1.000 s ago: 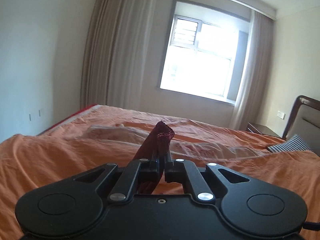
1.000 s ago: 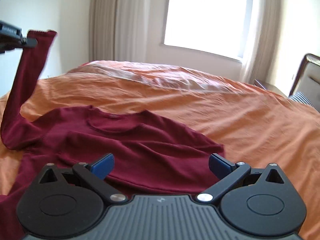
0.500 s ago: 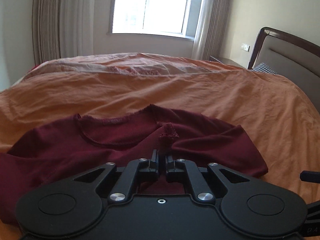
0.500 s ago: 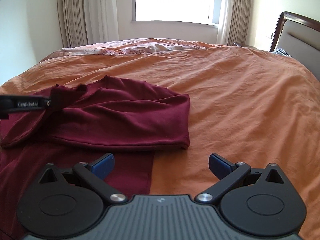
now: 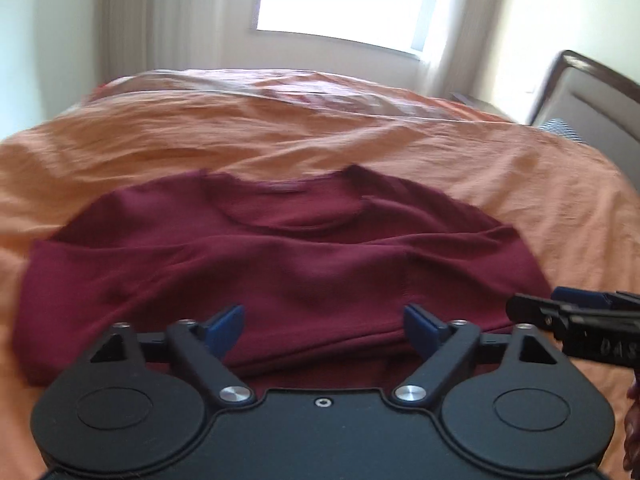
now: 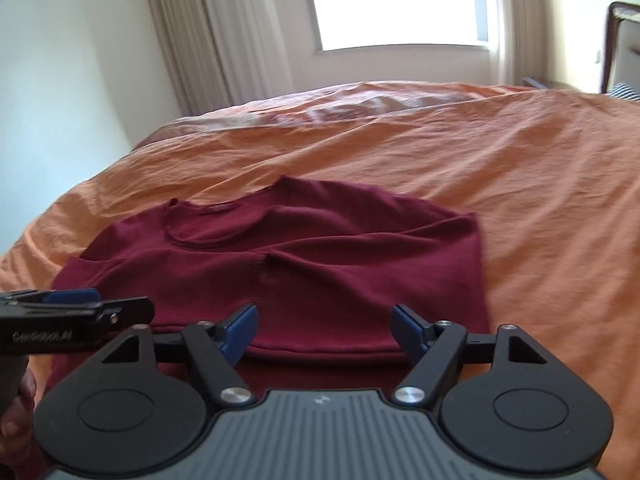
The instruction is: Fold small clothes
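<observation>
Left wrist view: the left gripper point(image 5: 324, 330) hangs over the near edge of a dark red top point(image 5: 280, 264), its blue fingers point(image 5: 224, 328) spread well apart with nothing between them; the top lies flat on an orange bedspread point(image 5: 200, 136), neckline toward the far side, both sleeves folded inward across the chest; the right gripper point(image 5: 576, 312) enters at the right edge, side-on, just beside the top's right border; the frame is motion-blurred. Right wrist view: the right gripper point(image 6: 324, 326) likewise hovers above the near hem of the top point(image 6: 320, 264), blue fingers point(image 6: 408, 328) wide apart and empty; the left gripper point(image 6: 72, 308) shows at the left edge, over the top's left side, with part of a hand point(image 6: 16, 408) below it; the bedspread point(image 6: 520, 184) runs far to a bright window point(image 6: 396, 0) flanked by pale curtains point(image 6: 208, 32); a headboard point(image 6: 622, 40) stands at the far right.
</observation>
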`<state>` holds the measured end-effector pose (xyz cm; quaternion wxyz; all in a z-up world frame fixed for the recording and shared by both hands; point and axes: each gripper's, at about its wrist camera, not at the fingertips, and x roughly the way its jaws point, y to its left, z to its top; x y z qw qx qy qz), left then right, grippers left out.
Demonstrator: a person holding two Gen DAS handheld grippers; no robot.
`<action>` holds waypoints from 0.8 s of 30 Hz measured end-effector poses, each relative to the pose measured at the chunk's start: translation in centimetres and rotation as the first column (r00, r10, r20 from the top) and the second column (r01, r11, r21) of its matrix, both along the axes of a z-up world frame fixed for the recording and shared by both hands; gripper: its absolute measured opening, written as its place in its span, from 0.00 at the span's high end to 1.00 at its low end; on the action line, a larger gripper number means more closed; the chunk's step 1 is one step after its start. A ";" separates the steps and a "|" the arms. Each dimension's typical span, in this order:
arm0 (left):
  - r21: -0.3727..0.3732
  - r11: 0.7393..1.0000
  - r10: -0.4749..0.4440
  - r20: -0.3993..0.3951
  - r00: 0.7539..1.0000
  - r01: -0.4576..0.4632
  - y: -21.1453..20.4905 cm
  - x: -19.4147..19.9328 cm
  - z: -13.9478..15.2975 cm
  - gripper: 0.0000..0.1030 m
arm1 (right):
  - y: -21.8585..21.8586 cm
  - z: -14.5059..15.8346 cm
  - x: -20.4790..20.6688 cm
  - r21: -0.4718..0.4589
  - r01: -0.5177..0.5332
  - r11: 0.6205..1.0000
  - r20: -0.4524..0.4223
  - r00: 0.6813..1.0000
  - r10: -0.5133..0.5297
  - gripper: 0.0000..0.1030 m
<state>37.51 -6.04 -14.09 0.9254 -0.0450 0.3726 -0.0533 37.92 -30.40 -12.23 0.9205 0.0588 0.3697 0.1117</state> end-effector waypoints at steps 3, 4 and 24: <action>0.066 0.994 0.091 0.000 0.996 -0.091 2.6 -1.3 0.4 0.01 | 2.3 -1.2 2.0 0.069 -0.042 0.997 -0.051 0.998 0.045 0.34; 0.085 0.989 0.119 -0.005 0.993 -0.118 3.7 -1.7 0.4 0.01 | 3.0 -1.7 2.7 0.082 -0.049 0.995 -0.069 0.996 0.054 0.35; 0.154 0.951 0.273 -0.005 0.962 -0.269 15.8 -5.6 -3.0 0.01 | 6.5 5.2 5.4 0.280 -0.052 0.959 -0.049 0.997 0.068 0.90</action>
